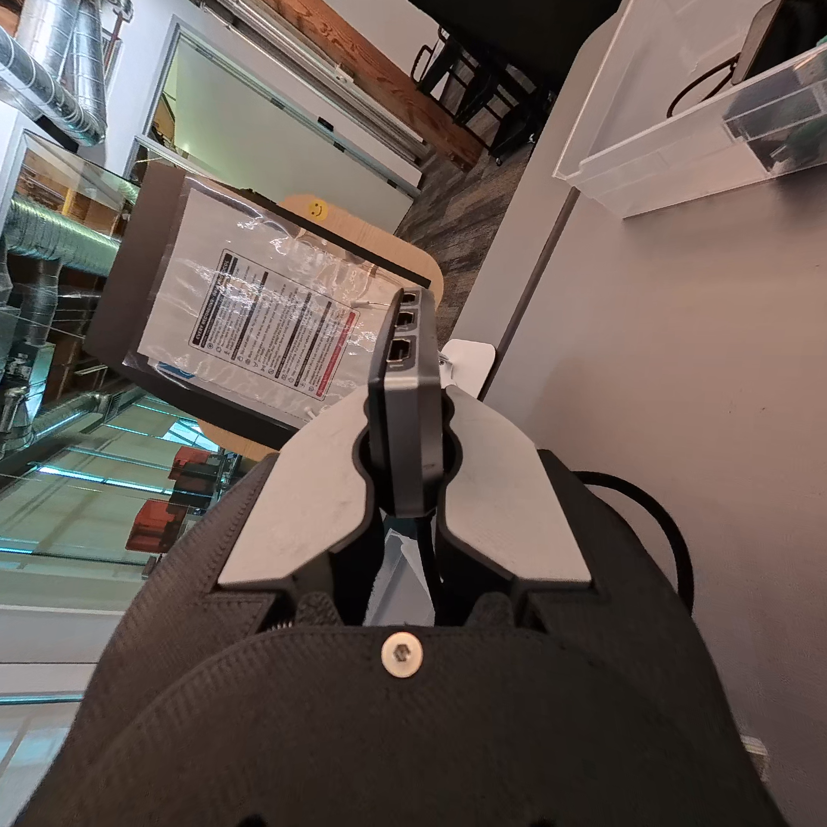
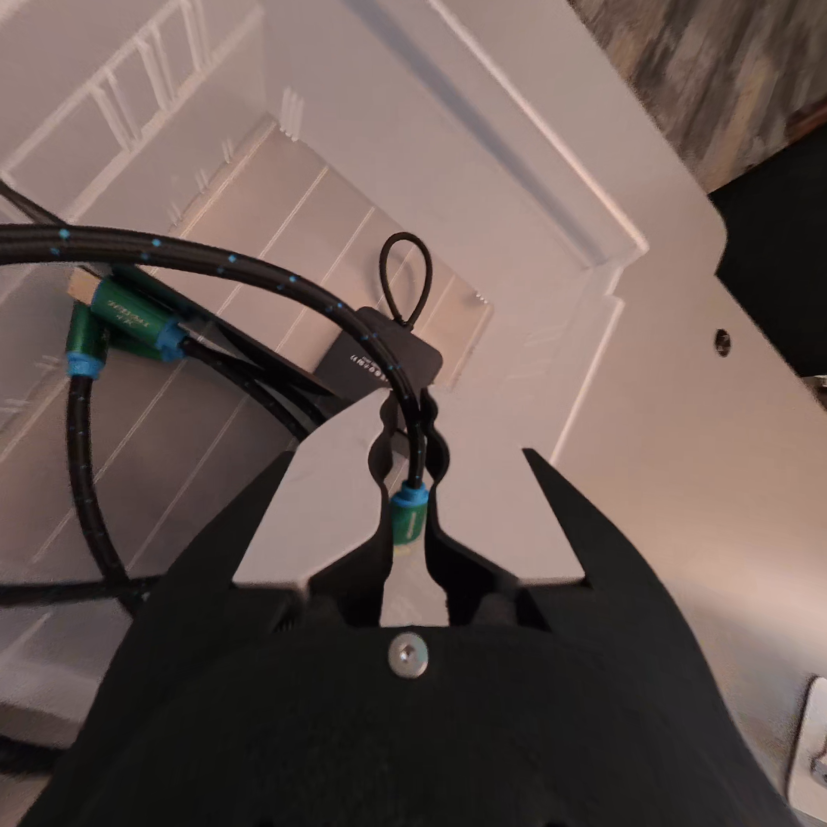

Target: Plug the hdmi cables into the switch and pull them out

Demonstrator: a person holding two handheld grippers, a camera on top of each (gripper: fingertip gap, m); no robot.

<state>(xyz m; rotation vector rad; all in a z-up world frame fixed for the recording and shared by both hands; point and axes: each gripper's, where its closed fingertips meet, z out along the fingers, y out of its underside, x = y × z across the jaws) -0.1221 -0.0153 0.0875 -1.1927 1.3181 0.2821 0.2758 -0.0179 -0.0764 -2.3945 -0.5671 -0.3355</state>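
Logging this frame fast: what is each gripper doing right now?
Left gripper: closed on the HDMI switch, ports facing away.
Right gripper: closed on a braided HDMI cable, near its green plug.

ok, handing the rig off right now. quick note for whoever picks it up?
Left gripper: shut on the HDMI switch, held up off the table, three ports facing away, all empty.
Right gripper: closed around a braided HDMI cable just ahead of its green plug; plug points back toward the gripper.
Two more green plugs lie loose in the clear bin.
Done: nothing is plugged in.
Left: every insertion and pull-out; that plug probably needs regripping first.
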